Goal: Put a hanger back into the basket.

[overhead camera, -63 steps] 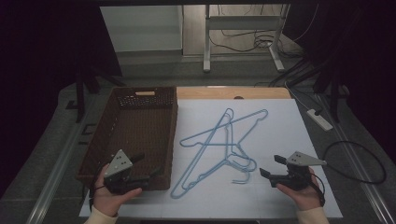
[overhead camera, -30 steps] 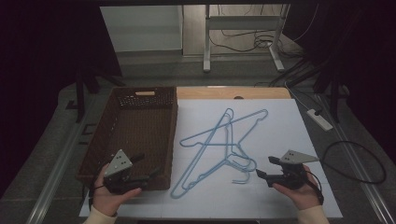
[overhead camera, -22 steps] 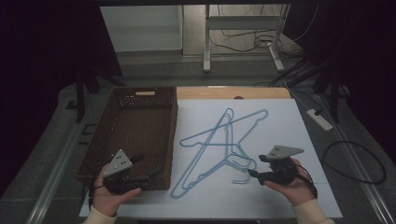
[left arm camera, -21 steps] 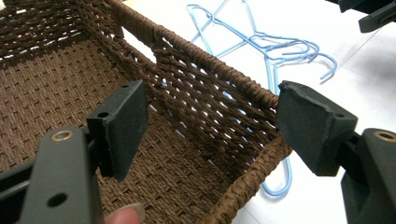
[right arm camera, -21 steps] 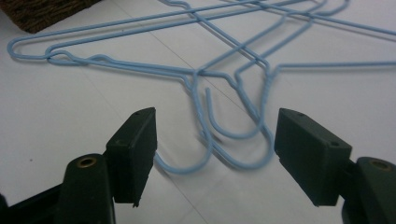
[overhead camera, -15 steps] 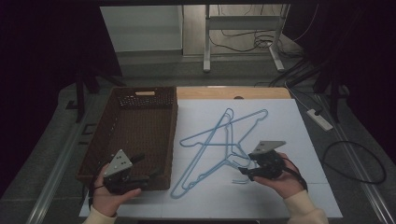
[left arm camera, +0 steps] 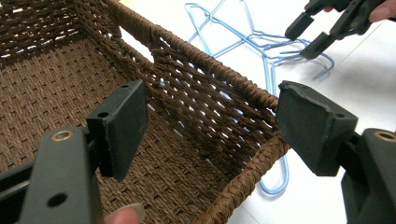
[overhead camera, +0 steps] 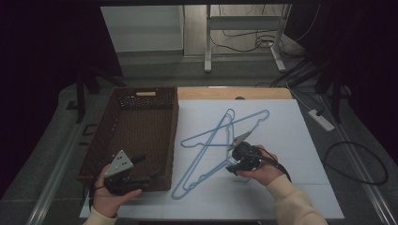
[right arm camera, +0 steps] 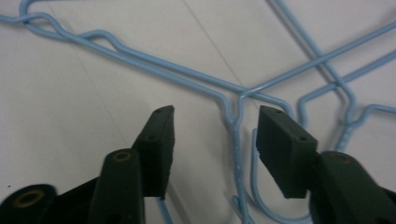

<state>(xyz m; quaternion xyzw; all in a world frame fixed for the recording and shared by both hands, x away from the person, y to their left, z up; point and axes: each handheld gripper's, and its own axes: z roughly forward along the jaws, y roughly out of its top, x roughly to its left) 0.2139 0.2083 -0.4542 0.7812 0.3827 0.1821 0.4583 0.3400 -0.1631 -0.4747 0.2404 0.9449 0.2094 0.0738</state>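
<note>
1. Right hand-held gripper (right arm camera: pixel 212 140) is straddling the twisted neck of one blue wire hanger (right arm camera: pixel 237 135); its jaws have just been closing and are standing half spread, the pads not yet pressing on the wire that runs up between them.
2. Both hangers (overhead camera: pixel 220 140) are lying crossed on the white sheet (overhead camera: pixel 291 126) that is covering the bench, their hooks pointing toward the person and tangling just beside the right hand-held gripper (overhead camera: pixel 237 161), as the high view shows.
3. Neither hanger is leaving the sheet; in the right gripper view the wire is resting flat, with a second hook (right arm camera: pixel 280 212) curling under the right-hand jaw.
4. Brown wicker basket (overhead camera: pixel 141 131) is standing to the left of the hangers, touching the sheet's edge, with nothing lying inside it.
5. Left hand-held gripper (left arm camera: pixel 210 121) is hovering at the basket's near right corner, jaws spread wide and gripping nothing; the basket rim (left arm camera: pixel 252 98) is passing between them in its own view.
6. Progress, as a judgement: the work is sitting at its first grasp. Pinching the neck, lifting the hanger free of its partner and carrying it, probably to the basket, are all remaining, as is the second hanger.
</note>
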